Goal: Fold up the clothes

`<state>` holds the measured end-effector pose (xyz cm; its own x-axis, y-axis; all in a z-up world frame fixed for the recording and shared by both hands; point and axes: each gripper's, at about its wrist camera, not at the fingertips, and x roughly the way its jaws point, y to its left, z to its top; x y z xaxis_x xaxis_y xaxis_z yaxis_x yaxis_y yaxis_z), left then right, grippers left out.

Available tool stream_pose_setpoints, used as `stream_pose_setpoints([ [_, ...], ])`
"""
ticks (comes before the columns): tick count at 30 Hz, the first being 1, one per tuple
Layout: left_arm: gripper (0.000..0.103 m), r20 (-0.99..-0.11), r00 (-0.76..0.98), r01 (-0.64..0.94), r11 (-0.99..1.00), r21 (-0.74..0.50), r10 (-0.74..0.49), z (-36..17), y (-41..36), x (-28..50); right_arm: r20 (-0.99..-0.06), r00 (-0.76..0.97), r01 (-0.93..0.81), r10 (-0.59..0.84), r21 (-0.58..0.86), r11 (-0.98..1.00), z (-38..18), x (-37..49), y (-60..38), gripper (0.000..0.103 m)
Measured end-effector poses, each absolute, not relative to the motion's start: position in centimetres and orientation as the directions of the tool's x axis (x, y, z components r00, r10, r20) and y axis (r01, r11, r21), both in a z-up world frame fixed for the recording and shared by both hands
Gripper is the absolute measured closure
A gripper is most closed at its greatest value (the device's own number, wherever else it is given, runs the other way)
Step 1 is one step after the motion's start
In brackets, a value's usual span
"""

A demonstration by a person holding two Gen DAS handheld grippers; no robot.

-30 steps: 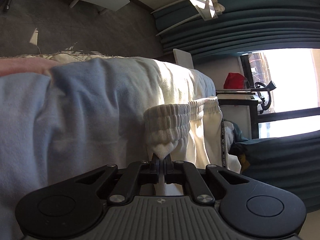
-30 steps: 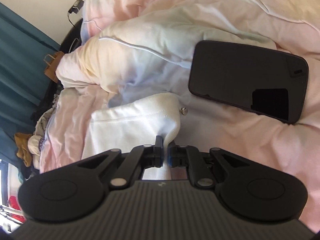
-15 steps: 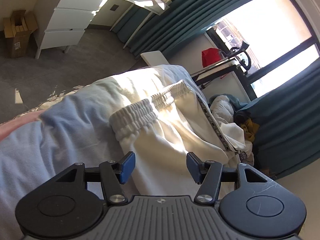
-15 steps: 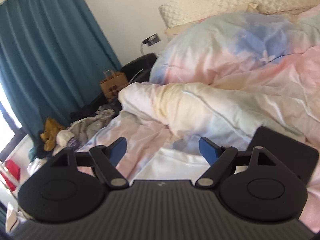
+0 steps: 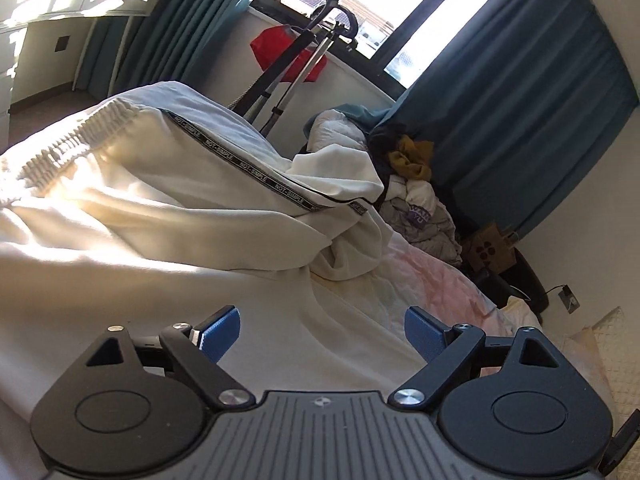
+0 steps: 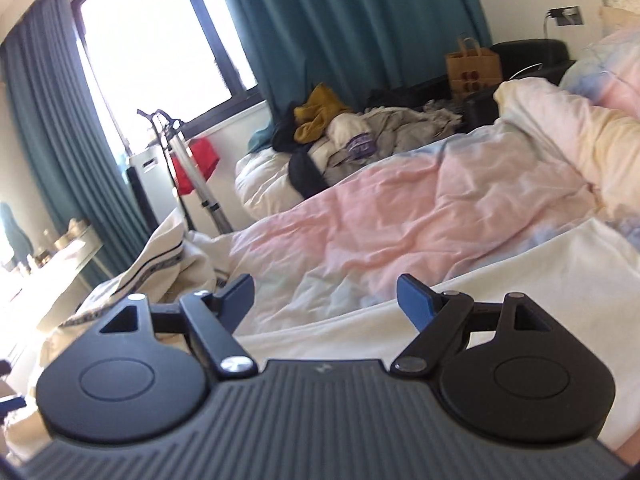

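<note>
Left gripper [image 5: 322, 330]: jaws opening wide, nothing between the blue pads, cloth well below them. Right gripper [image 6: 325, 298]: jaws spread, released, nothing held.

Trousers [image 5: 168, 200] — cream, ribbed waistband [image 5: 68, 140] at upper left in the left view, black lettered side tape [image 5: 256, 172] running toward the far end. They lie on the bed [image 6: 400, 232], partly laid flat in the foreground. The leg end [image 5: 348, 240] is bunched and twisted near the bed's far edge.

Judged risks from here:
- The bunched leg end is the weak point. A fold made over it would trap the twist and give a lumpy, skewed stack.
- That end sits near the edge by the pile [image 5: 416, 200] of other clothes; a careless pull could drag it off the bed or snag a stray garment.
- The pink duvet [image 6: 420, 220] underneath is soft and creased. A pinch taken too deep could catch duvet along with trouser cloth and lift both.
- Sunlight washes out the cream fabric near the waistband, so layer edges are hard to read — easy to grab one layer instead of two.
- Both grippers are clear of the cloth, so any regrasp starts fresh; uneven pickup points would skew the fold line.
</note>
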<state>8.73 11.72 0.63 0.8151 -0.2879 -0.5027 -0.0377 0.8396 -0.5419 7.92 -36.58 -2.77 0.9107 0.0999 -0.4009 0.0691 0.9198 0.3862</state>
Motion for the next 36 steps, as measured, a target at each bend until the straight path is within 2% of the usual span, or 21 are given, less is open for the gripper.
stream_pose_setpoints([
  [2, 0.007, -0.494, 0.824, -0.024, 0.854, -0.520, -0.278, -0.3, 11.0, 9.8, -0.420, 0.895, 0.013, 0.149, 0.360, 0.933, -3.3, 8.9, -34.7, 0.022],
  [8, 0.007, -0.537, 0.791, 0.043, 0.902, -0.430, -0.294, -3.9, 10.4, 12.4, -0.436, 0.850, -0.137, 0.295, 0.357, 0.924, -4.6, 12.3, -29.0, 0.022],
  [13, 0.006, -0.496, 0.770, 0.081, 0.833, -0.547, -0.401, -6.9, 11.3, 14.2, -0.498, 0.779, -0.203, 0.380, 0.373, 0.905, -7.0, 20.5, -23.3, 0.022],
  [16, 0.006, -0.462, 0.769, 0.099, 0.796, -0.597, -0.442, -8.6, 11.7, 15.3, -0.504, 0.757, -0.194, 0.415, 0.433, 0.880, -9.0, 26.8, -21.1, 0.022],
  [18, 0.006, -0.450, 0.758, 0.129, 0.785, -0.606, -0.472, -9.4, 11.6, 16.0, -0.511, 0.747, -0.167, 0.425, 0.475, 0.864, -10.4, 31.0, -19.6, 0.023],
  [23, 0.006, -0.435, 0.746, 0.138, 0.756, -0.640, -0.504, -11.5, 11.6, 17.3, -0.505, 0.768, -0.133, 0.394, 0.476, 0.869, -11.7, 36.4, -16.1, 0.022],
  [25, 0.006, -0.421, 0.750, 0.137, 0.743, -0.655, -0.510, -12.2, 11.6, 17.5, -0.514, 0.789, -0.119, 0.336, 0.410, 0.904, -11.9, 36.5, -15.0, 0.039],
  [26, 0.005, -0.410, 0.751, 0.139, 0.731, -0.668, -0.518, -12.4, 11.6, 17.5, -0.510, 0.805, -0.095, 0.304, 0.395, 0.914, -11.7, 36.1, -15.2, 0.069],
  [27, 0.004, -0.393, 0.751, 0.144, 0.712, -0.687, -0.530, -12.6, 11.8, 17.5, -0.506, 0.819, -0.070, 0.271, 0.381, 0.922, -11.5, 35.7, -15.4, 0.079],
  [30, 0.004, -0.360, 0.755, 0.144, 0.674, -0.725, -0.548, -12.7, 12.3, 17.4, -0.462, 0.850, -0.028, 0.255, 0.443, 0.896, -9.8, 33.6, -18.2, 0.086],
  [36, 0.004, -0.326, 0.756, 0.140, 0.628, -0.766, -0.567, -12.1, 12.5, 16.7, -0.390, 0.908, 0.013, 0.156, 0.397, 0.918, -3.2, 29.7, -25.1, 0.087],
])
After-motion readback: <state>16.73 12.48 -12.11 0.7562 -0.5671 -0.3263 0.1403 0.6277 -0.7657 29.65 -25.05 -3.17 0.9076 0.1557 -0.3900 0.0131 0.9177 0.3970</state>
